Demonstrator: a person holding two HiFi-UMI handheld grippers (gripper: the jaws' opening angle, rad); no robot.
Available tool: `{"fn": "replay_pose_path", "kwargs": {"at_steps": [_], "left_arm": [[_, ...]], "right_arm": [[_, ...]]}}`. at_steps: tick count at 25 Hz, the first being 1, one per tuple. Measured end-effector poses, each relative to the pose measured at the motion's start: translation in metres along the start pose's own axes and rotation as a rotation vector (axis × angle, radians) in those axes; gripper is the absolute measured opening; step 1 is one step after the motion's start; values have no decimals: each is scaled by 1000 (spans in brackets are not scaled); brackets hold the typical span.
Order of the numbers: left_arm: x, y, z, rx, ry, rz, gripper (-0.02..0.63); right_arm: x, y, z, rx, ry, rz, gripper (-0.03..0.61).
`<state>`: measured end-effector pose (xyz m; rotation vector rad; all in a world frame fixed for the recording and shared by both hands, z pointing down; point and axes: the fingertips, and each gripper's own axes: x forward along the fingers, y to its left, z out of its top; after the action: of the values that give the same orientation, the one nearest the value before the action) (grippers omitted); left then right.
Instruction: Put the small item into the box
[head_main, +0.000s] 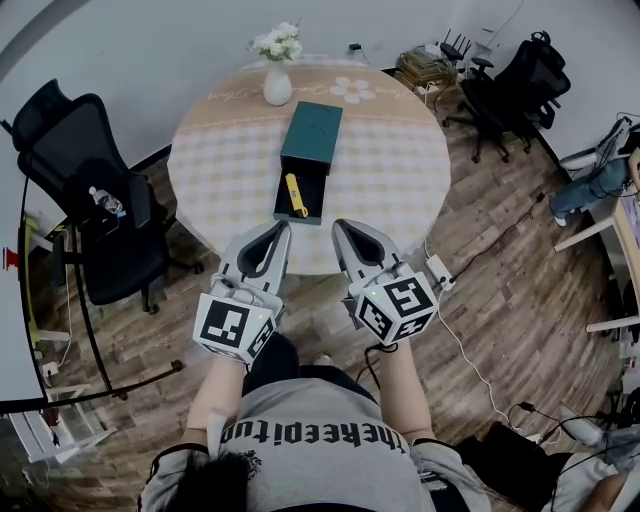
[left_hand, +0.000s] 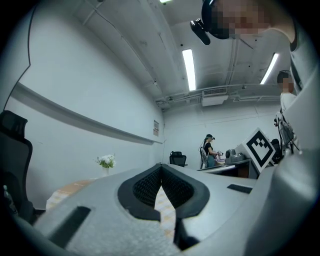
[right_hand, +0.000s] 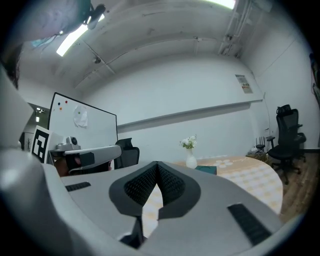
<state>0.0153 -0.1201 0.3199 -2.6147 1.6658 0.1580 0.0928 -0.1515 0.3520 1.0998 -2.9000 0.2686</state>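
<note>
Both sets of jaws pressed together, nothing in them: left gripper (head_main: 279, 229) and right gripper (head_main: 342, 227) low center, near the table (head_main: 400, 170) edge. Yellow small item (head_main: 297, 195) lying mid-frame in the black tray (head_main: 315, 190) sticking out of the teal box (head_main: 312, 133). Looks light, stiff, kinda slick, so probably best pinched across the middle.

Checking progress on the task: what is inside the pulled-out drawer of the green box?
A small yellow item lies in the drawer. The box covers the drawer's far end, so anything further in cannot be seen.
</note>
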Motion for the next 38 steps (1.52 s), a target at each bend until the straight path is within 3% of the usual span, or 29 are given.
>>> {"fn": "replay_pose_path", "kwargs": {"at_steps": [18, 38], "left_arm": [[-30, -45, 16, 53, -31, 63, 17], [-73, -14, 23, 36, -34, 45, 17]], "right_arm": [[-51, 19, 18, -8, -95, 82, 5], [-45, 64, 20, -47, -117, 13, 5]]}}
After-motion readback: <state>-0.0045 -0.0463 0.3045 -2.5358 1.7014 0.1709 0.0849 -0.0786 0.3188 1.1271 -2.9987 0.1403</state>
